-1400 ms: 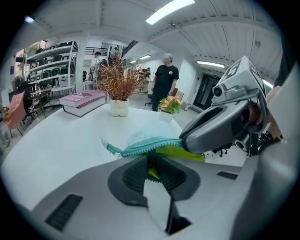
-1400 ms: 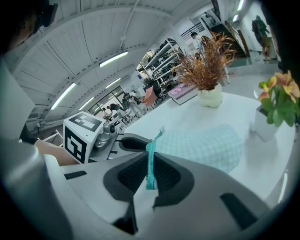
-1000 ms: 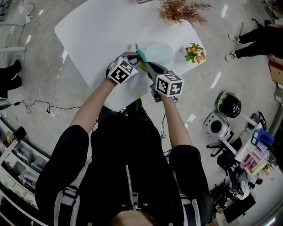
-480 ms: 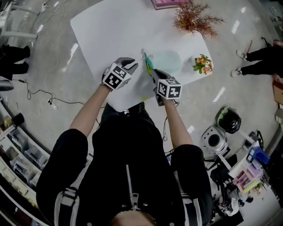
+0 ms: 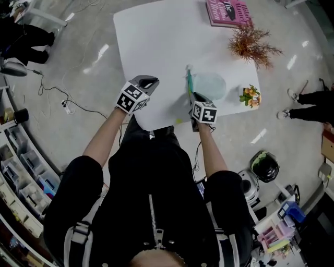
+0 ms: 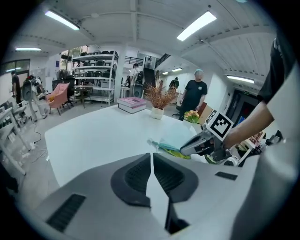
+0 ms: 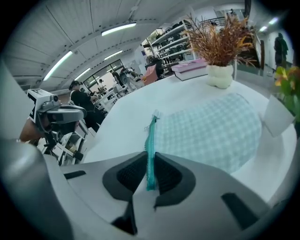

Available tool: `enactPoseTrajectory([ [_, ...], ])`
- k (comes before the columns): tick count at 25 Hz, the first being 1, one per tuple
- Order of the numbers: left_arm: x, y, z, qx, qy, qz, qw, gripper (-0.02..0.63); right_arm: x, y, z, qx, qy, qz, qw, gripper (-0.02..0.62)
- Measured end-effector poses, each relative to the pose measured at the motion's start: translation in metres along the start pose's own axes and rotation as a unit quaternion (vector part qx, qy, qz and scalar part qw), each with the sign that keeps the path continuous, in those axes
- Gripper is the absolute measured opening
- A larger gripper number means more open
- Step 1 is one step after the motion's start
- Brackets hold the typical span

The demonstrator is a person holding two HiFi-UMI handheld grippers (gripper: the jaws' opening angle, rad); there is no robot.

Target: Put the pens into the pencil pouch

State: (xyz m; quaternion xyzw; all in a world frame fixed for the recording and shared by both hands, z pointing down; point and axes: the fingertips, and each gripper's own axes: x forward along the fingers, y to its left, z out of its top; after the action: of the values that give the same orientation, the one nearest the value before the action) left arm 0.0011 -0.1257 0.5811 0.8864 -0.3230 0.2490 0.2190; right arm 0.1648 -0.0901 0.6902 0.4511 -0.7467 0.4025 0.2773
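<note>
The pencil pouch (image 5: 211, 86) is pale green check cloth with a teal zipper edge (image 5: 189, 83), and it lies on the white table (image 5: 156, 41). My right gripper (image 5: 194, 96) is shut on that zipper edge (image 7: 151, 136), which runs up between its pads. Its jaws have just been opening a little, with the edge still between them. My left gripper (image 5: 148, 82) is off to the left of the pouch, shut and empty (image 6: 152, 154). In the left gripper view the pouch (image 6: 171, 146) shows a yellow-green patch beneath its edge. No pen is clearly visible.
A pink book (image 5: 228, 11), a dried plant (image 5: 251, 44) and a small flower pot (image 5: 250, 96) stand at the table's far and right sides. A small yellow-green speck (image 5: 179, 121) lies near the front edge. A person (image 6: 193, 91) stands beyond the table. Cables lie on the floor at the left.
My left gripper has drawn away to the left from the pouch's zipper edge and closed. My right gripper keeps the edge and has sunk toward the table.
</note>
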Motion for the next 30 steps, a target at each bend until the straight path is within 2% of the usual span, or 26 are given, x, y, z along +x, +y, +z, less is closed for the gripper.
enactPoseTrajectory([
  [5,-0.035,0.017,0.001,-0.008,-0.029,0.022,0.9993,0.035,0.01,0.001,-0.009,0.011,0.005,0.013,1.0,0.101],
  [11,-0.057,0.034,0.001,0.004,-0.036,0.025,0.999,0.035,-0.006,0.007,0.004,0.003,-0.037,-0.016,0.999,0.13],
  [16,-0.076,0.043,0.021,0.029,-0.071,0.026,0.9967,0.035,-0.033,0.021,0.028,0.012,-0.084,-0.044,0.995,0.126],
  [23,-0.089,0.055,0.051,0.058,-0.103,0.009,0.9929,0.035,-0.08,0.062,0.092,0.007,-0.186,-0.061,0.981,0.089],
  [30,-0.099,0.059,0.1,0.081,-0.151,-0.006,0.9852,0.035,-0.134,0.101,0.149,-0.028,-0.278,-0.088,0.956,0.026],
])
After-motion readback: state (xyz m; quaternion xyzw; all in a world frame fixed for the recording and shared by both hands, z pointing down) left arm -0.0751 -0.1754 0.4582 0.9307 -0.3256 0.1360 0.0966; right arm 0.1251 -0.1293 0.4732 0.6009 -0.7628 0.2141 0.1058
